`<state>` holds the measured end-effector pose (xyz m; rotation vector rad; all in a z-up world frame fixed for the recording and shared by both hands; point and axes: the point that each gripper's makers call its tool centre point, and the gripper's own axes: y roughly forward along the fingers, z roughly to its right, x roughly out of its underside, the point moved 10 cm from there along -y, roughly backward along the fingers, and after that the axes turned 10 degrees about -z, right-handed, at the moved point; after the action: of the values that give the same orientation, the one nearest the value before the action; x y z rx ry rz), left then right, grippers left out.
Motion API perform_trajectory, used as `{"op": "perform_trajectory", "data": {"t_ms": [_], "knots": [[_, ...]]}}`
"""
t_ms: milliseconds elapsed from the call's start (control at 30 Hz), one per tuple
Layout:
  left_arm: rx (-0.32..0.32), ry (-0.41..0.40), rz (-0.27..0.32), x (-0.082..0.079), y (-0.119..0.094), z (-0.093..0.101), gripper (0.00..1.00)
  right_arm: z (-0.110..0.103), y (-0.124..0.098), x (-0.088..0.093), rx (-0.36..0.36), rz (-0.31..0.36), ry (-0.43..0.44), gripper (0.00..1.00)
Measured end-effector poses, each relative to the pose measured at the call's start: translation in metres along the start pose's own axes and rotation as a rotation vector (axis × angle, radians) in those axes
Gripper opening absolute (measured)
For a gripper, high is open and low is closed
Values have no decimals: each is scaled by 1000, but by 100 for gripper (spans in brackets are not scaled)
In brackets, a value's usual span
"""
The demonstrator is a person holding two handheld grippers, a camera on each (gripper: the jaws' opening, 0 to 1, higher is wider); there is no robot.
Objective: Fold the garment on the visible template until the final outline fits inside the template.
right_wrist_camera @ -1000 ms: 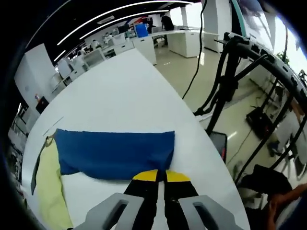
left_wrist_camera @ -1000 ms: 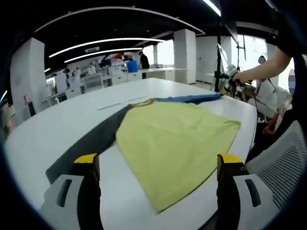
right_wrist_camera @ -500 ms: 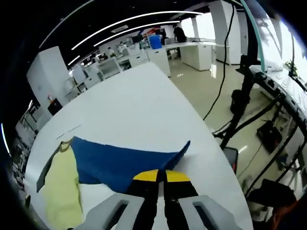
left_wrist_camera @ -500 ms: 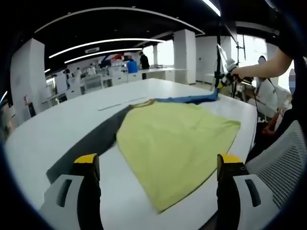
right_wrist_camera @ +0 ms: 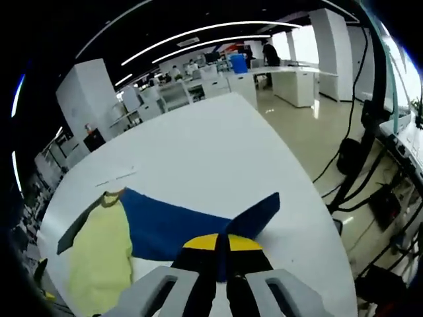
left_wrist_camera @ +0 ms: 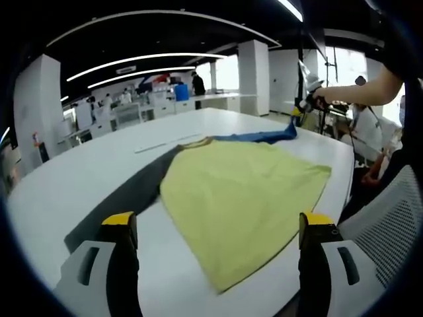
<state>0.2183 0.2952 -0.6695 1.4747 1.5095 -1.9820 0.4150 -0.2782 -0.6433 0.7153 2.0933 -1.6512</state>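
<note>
Garment: a shirt (left_wrist_camera: 238, 195) with a yellow body, a grey sleeve (left_wrist_camera: 125, 198) and a blue sleeve (right_wrist_camera: 178, 221), spread flat on the white desk (left_wrist_camera: 73, 175).
Right hand-held gripper (right_wrist_camera: 222, 246): clenched on the cuff end of the blue sleeve, with the cloth rising off the desk in a peak at the yellow tips. In the left gripper view it sits at the far side of the shirt (left_wrist_camera: 299, 113), at the end of the person's outstretched arm.
Left hand-held gripper (left_wrist_camera: 218, 228): released, jaws set wide apart, poised above the near hem of the yellow body and touching nothing.
Key relation: the blue sleeve's long axis runs from the pinched cuff back to the collar, and the yellow body lies beyond it from the right hand-held gripper. Carrying the cuff along that line would likely lay the sleeve over the body.
Nearer hand: the right for the blue sleeve; the left for the hem and grey sleeve.
Template: no outline that I can make out.
</note>
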Motion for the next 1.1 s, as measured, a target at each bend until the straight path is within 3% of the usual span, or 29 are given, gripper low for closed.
{"op": "perform_trajectory", "data": {"t_ms": [1100], "knots": [[-27,-23,-15,9,-4,-2,99,-87,41,-10,-166,2,-107,0]]}}
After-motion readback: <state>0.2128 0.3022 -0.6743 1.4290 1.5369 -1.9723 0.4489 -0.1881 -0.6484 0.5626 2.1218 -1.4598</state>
